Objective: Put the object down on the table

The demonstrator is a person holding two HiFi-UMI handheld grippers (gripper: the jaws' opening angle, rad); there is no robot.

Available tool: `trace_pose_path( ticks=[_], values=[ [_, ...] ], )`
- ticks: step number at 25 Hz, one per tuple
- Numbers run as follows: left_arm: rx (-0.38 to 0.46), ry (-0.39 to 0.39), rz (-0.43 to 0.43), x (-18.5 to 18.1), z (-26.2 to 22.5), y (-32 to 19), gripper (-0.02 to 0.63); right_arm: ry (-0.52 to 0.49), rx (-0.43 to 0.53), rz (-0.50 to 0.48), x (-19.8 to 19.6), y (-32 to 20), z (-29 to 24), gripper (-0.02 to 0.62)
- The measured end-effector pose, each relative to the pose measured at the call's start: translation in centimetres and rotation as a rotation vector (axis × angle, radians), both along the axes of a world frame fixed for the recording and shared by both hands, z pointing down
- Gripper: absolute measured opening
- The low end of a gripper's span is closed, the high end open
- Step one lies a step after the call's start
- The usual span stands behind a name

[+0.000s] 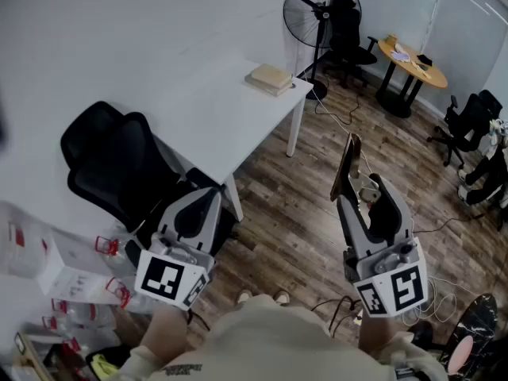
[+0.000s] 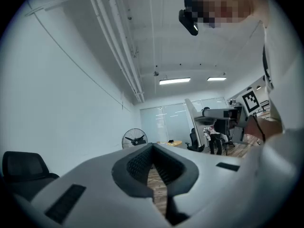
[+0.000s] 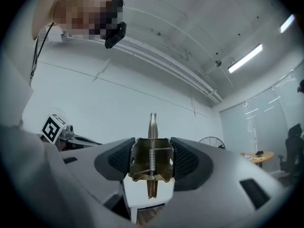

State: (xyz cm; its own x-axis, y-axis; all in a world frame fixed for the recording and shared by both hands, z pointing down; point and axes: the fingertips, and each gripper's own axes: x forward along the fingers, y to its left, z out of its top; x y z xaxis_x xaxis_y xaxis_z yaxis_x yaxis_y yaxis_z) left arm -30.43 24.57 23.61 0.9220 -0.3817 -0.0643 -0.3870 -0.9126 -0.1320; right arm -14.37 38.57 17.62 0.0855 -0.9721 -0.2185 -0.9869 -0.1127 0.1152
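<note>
My right gripper (image 1: 359, 190) is shut on a brass-coloured metal spring clip (image 1: 348, 167), which stands upright between the pads. The right gripper view shows the clip (image 3: 152, 127) edge-on, its coil spring in the middle and both dark pads (image 3: 118, 161) pressed on its sides. The clip hangs over the wooden floor, to the right of the white table (image 1: 214, 125) and apart from it. My left gripper (image 1: 211, 198) is low at the left, near the table's leg. Its jaws meet at the tips with nothing between them, as the left gripper view (image 2: 153, 151) also shows.
A tan book stack (image 1: 270, 78) lies on the table's far corner. A black office chair (image 1: 119, 165) stands left of the table. A fan (image 1: 321, 10), a round wooden table (image 1: 413, 62) and more chairs stand at the back. Plastic containers (image 1: 48, 268) crowd the lower left; cables (image 1: 432, 296) lie on the floor.
</note>
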Motion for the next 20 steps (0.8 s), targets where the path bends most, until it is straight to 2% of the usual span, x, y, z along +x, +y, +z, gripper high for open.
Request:
trace_pose_path(
  ticks=[3, 15, 20],
  values=[
    [0.013, -0.013, -0.006, 0.6, 0.2, 0.5, 0.020, -0.020, 0.008, -0.015, 0.4, 0.2, 0.2, 0.249],
    [-0.037, -0.041, -0.006, 4.2, 2.1, 4.3, 0.020, -0.086, -0.039, -0.068, 3.7, 1.9, 3.1, 0.247],
    [-0.038, -0.046, -0.002, 5.2, 2.9, 5.5, 0.020, -0.161, -0.053, -0.089, 4.9, 3.4, 3.9, 0.247]
  ],
)
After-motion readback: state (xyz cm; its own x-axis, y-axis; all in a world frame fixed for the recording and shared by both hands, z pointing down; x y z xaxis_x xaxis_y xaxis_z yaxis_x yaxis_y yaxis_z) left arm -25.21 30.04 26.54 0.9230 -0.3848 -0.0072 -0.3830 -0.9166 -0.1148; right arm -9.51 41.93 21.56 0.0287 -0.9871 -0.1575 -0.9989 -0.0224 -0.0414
